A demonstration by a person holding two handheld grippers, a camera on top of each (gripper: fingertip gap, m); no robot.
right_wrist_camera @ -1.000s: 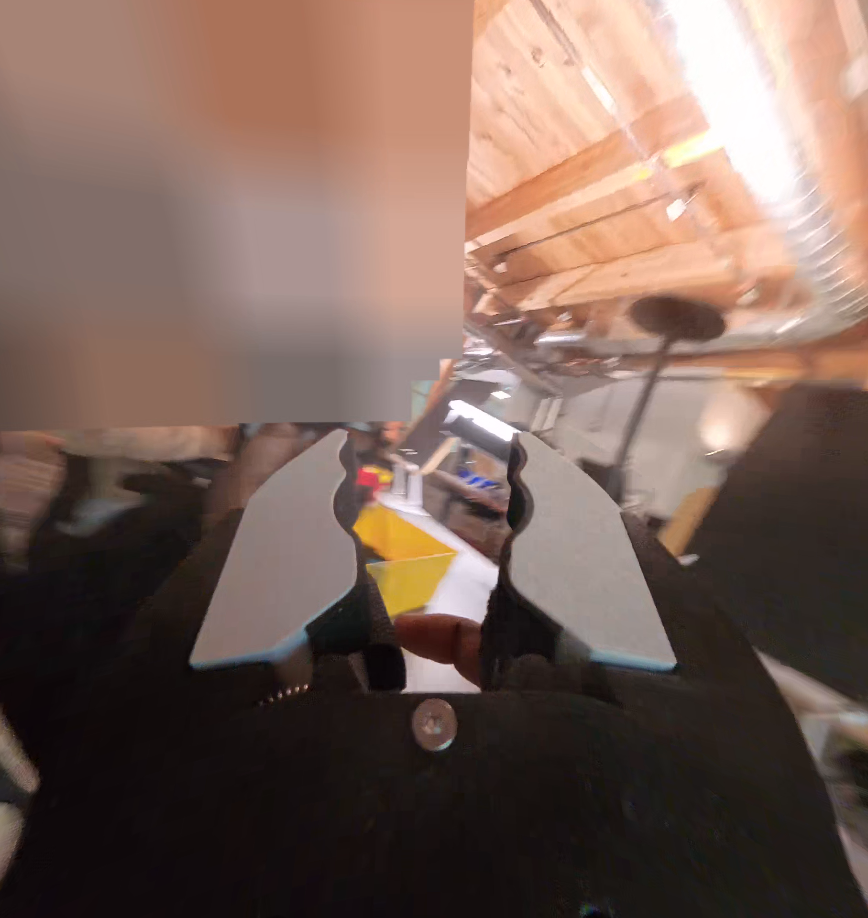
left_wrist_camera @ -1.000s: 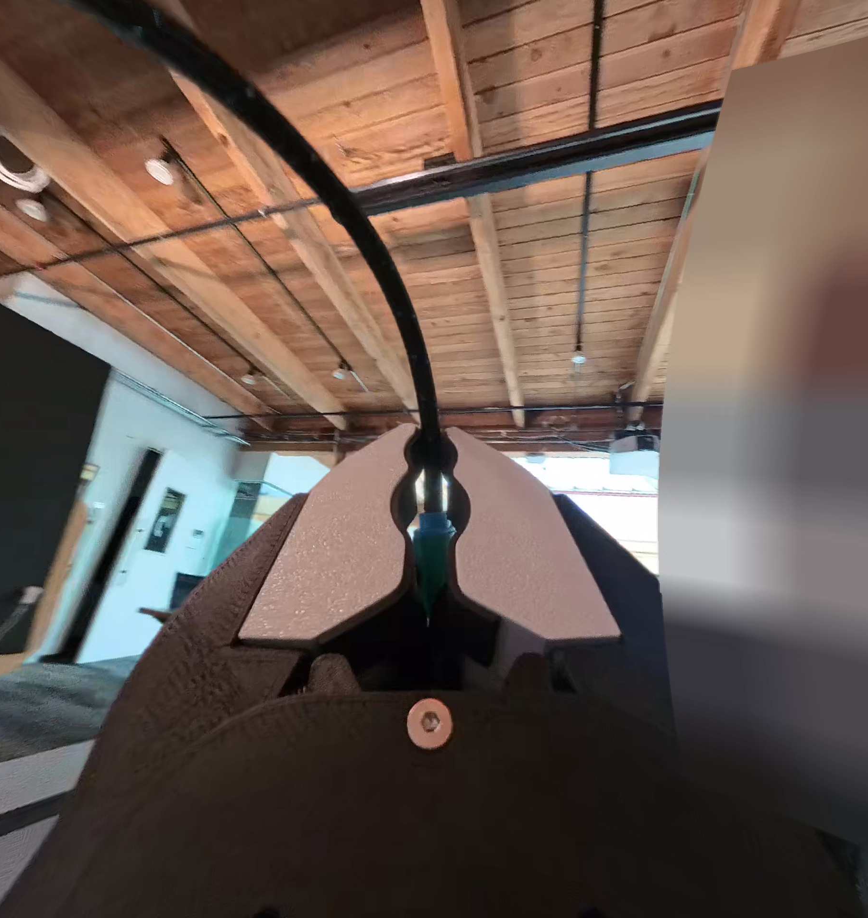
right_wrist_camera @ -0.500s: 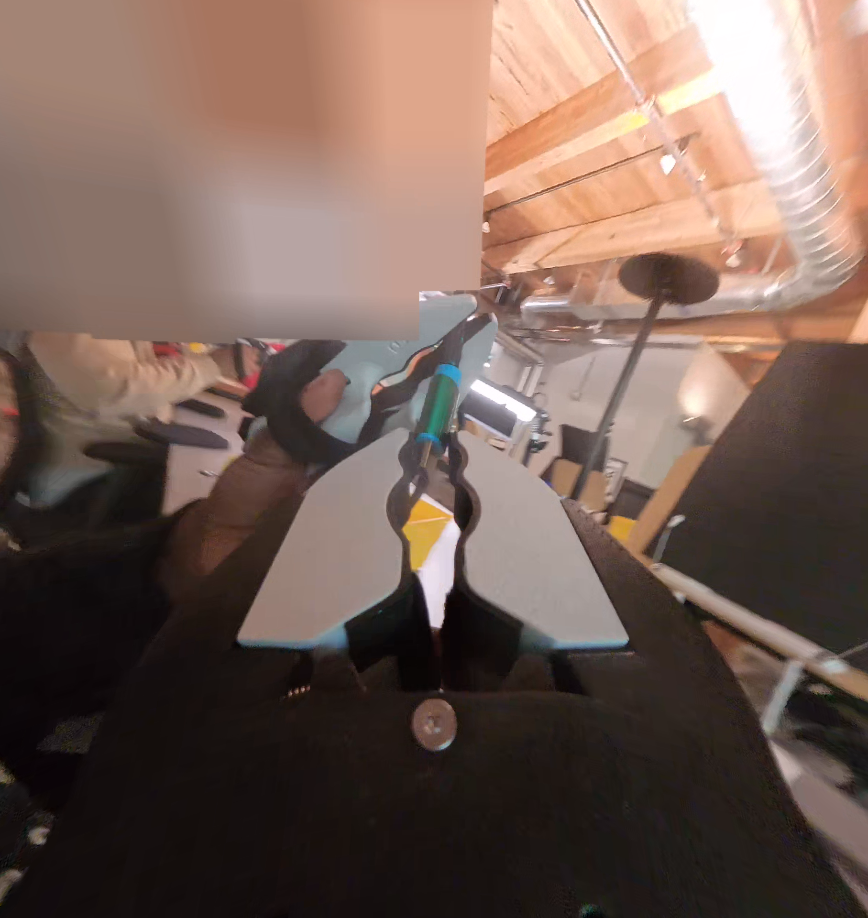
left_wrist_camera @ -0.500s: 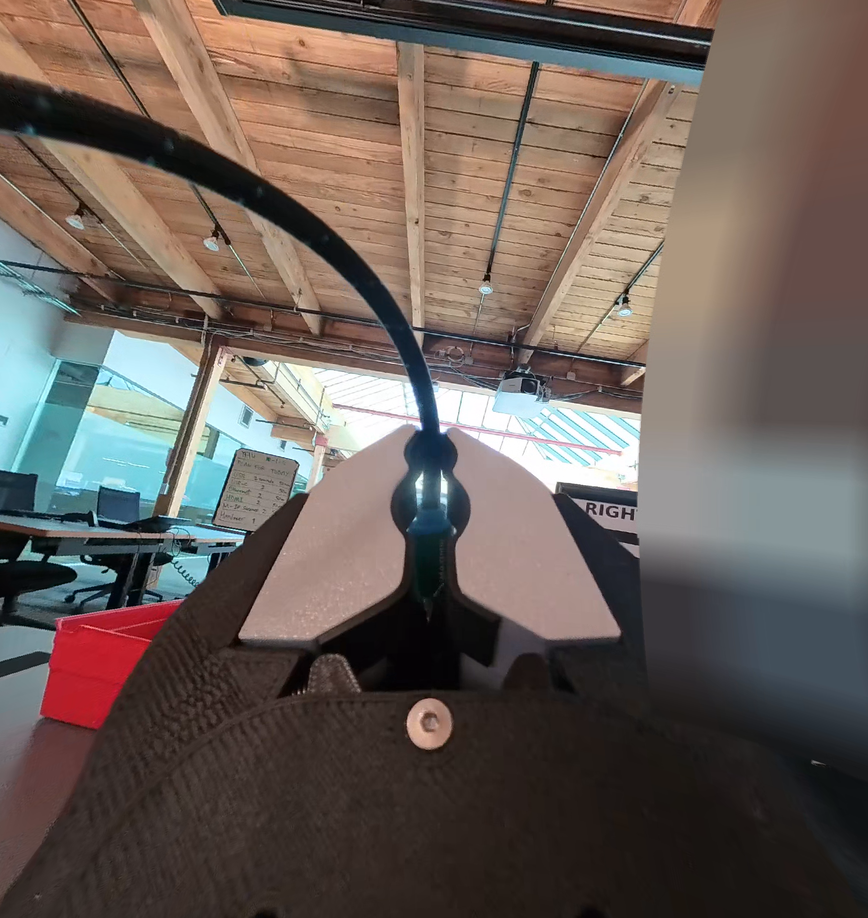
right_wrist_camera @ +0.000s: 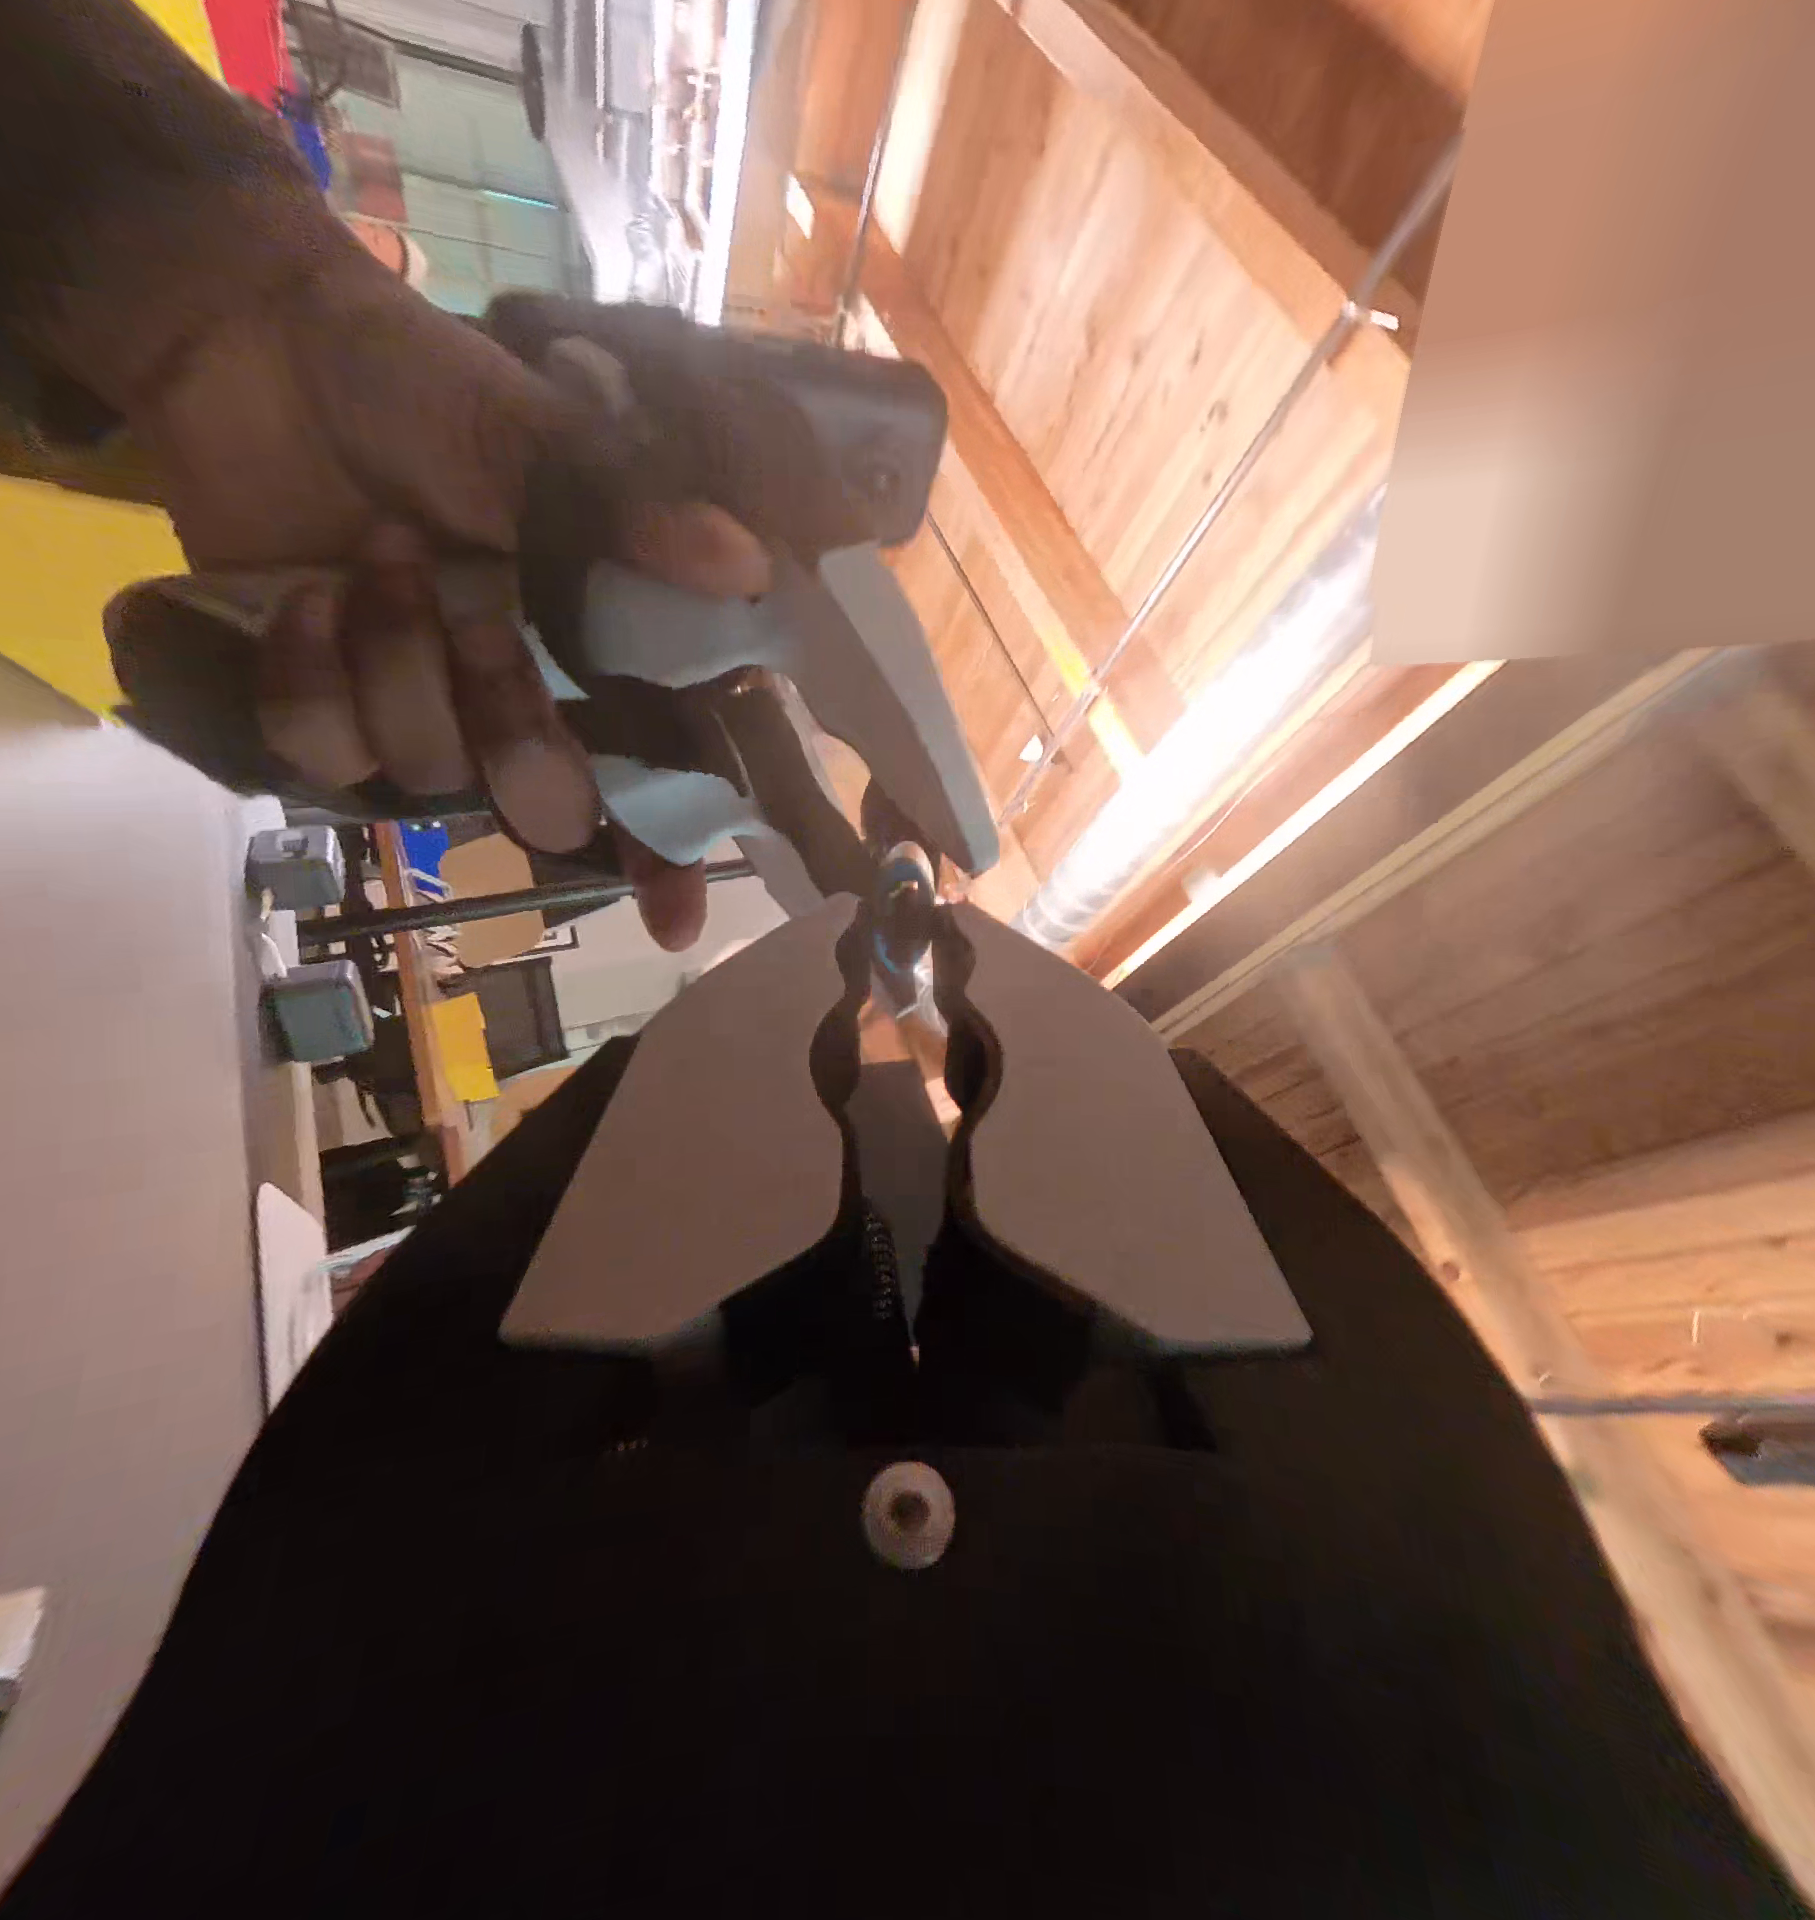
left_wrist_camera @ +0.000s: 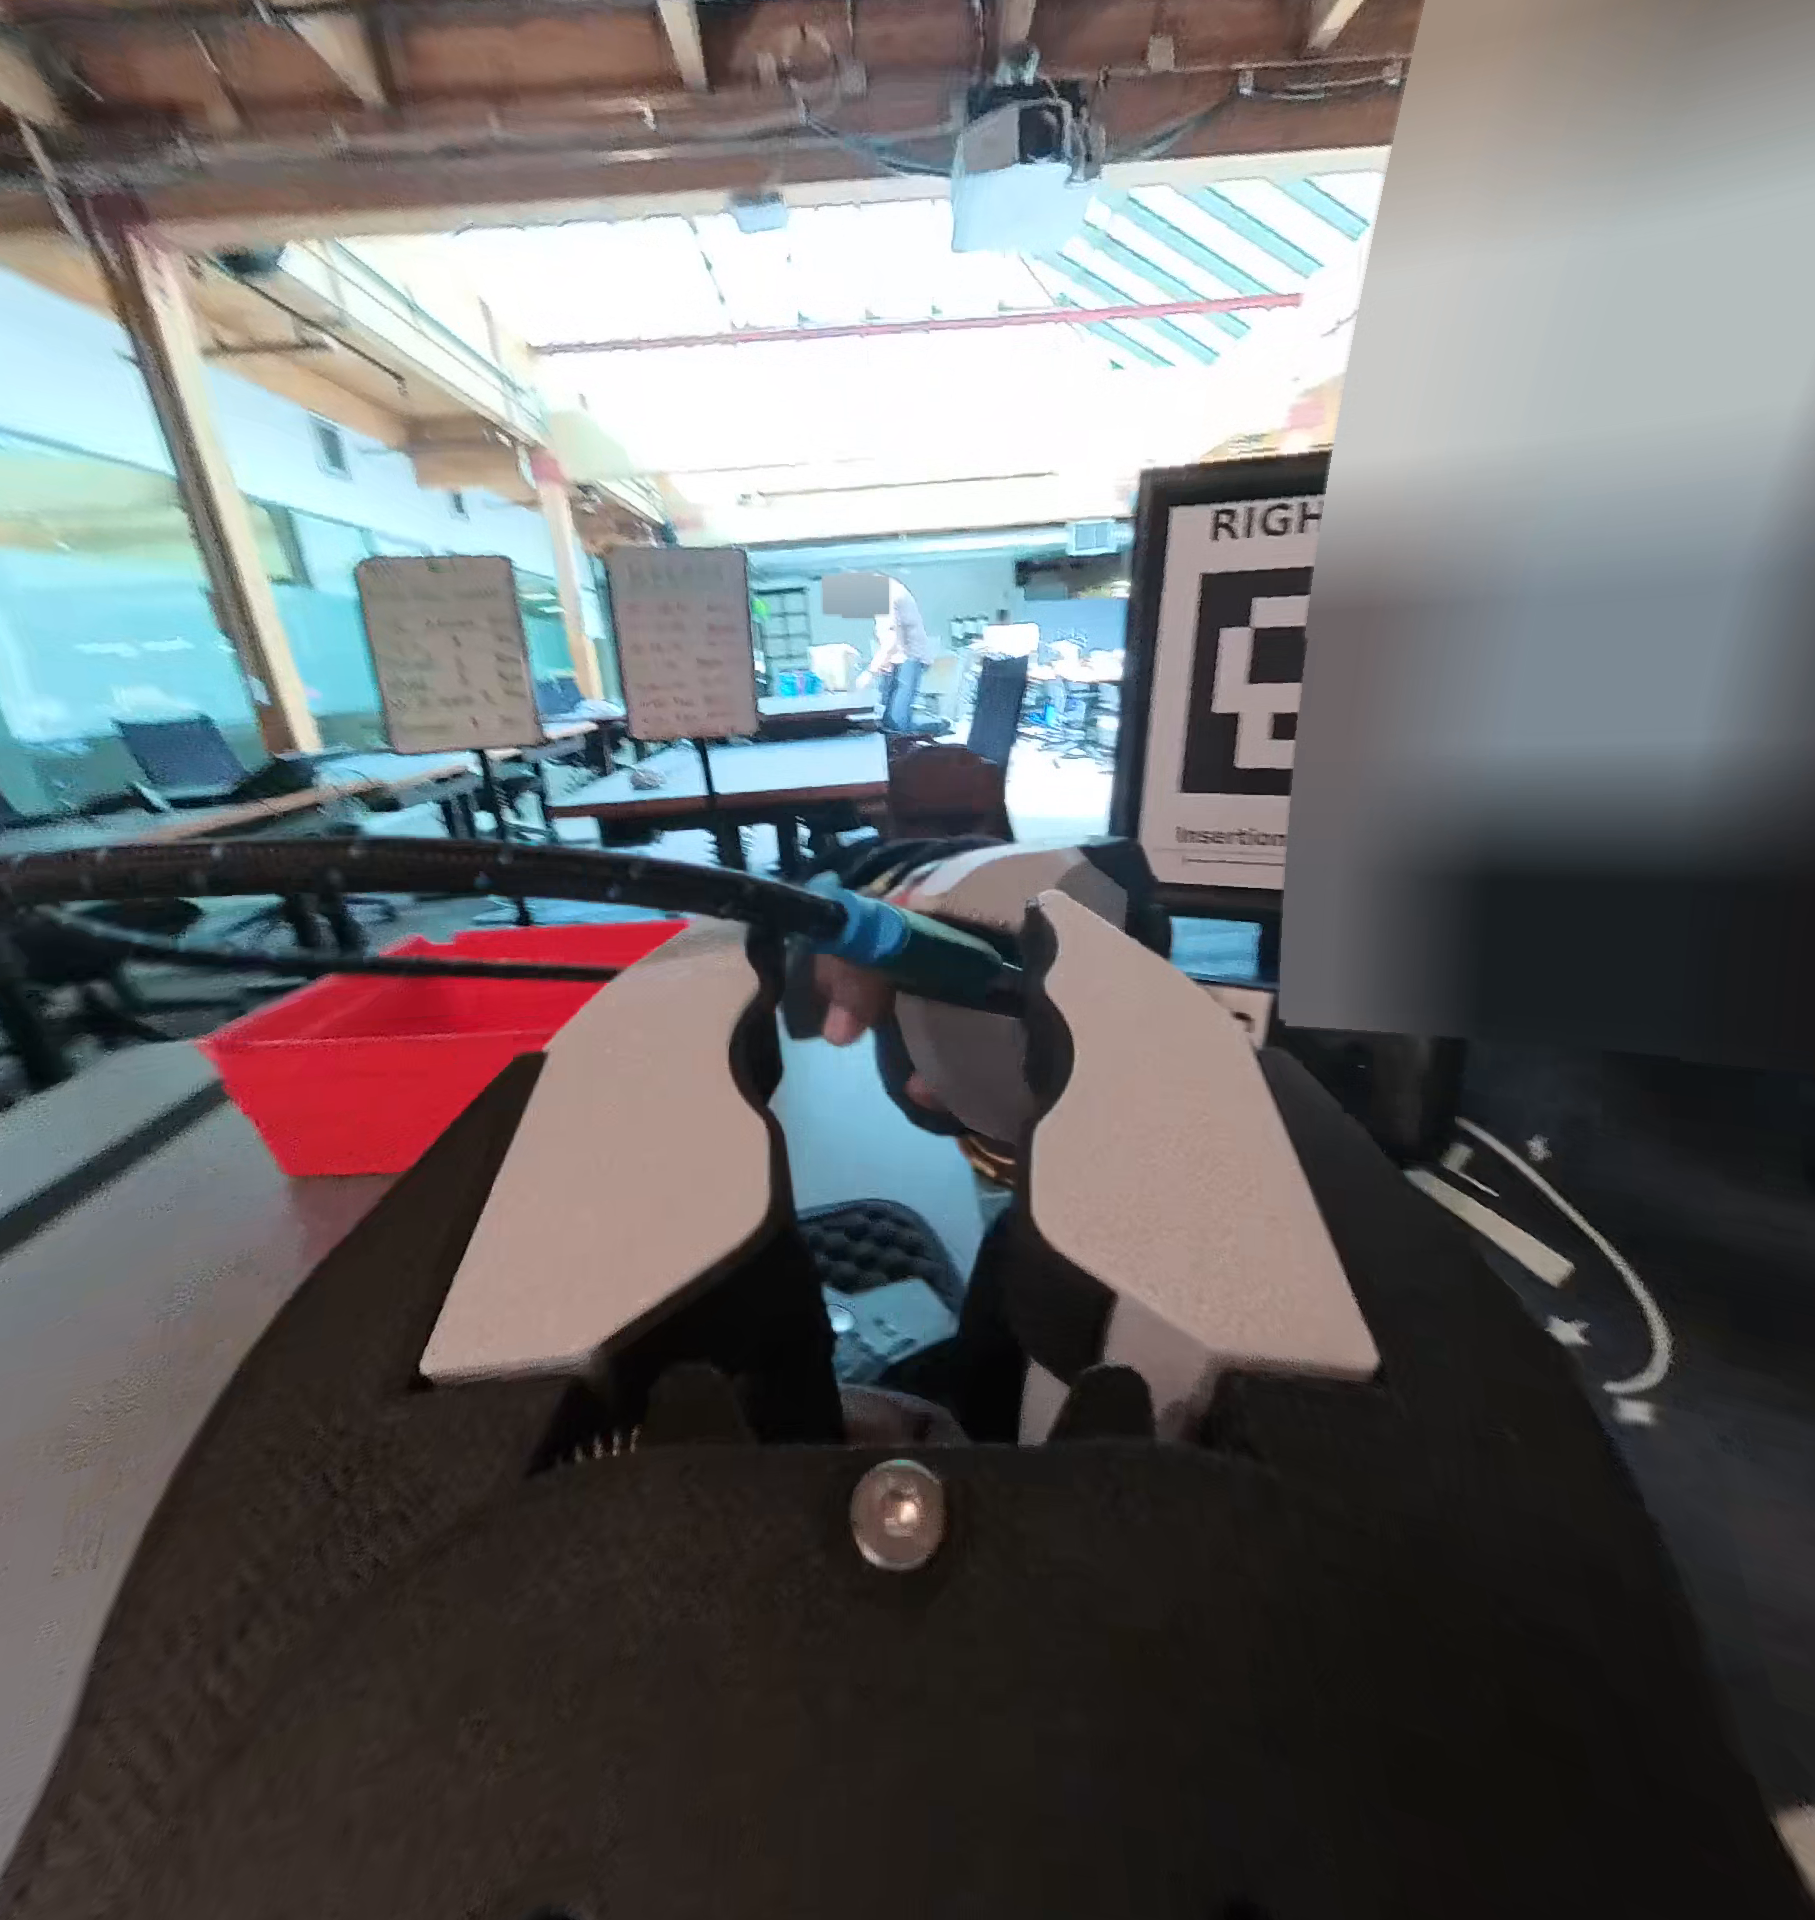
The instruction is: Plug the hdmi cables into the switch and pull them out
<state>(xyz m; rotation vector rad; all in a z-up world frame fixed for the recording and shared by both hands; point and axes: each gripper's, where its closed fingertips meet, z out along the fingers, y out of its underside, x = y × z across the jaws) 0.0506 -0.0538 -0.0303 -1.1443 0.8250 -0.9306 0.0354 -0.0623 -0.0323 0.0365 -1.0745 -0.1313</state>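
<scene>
A black braided HDMI cable runs in from the left and ends in a blue-green plug. The plug lies across the tips of my left gripper, whose jaws stand wide apart and do not hold it. My right gripper is shut on that plug at its fingertips, with cable showing in the gap behind. The right gripper also shows in the left wrist view, just beyond my left fingers. The left gripper and the hand holding it show in the right wrist view. No switch is in view.
A red bin sits on the table ahead on the left. A black-and-white marker board stands at the right. Two whiteboards on stands and office desks lie far behind. Yellow bins show at the left.
My left gripper, shut on the cable before, has opened. My right gripper has closed on the plug. Both cameras swung, the left one down from the ceiling to the room.
</scene>
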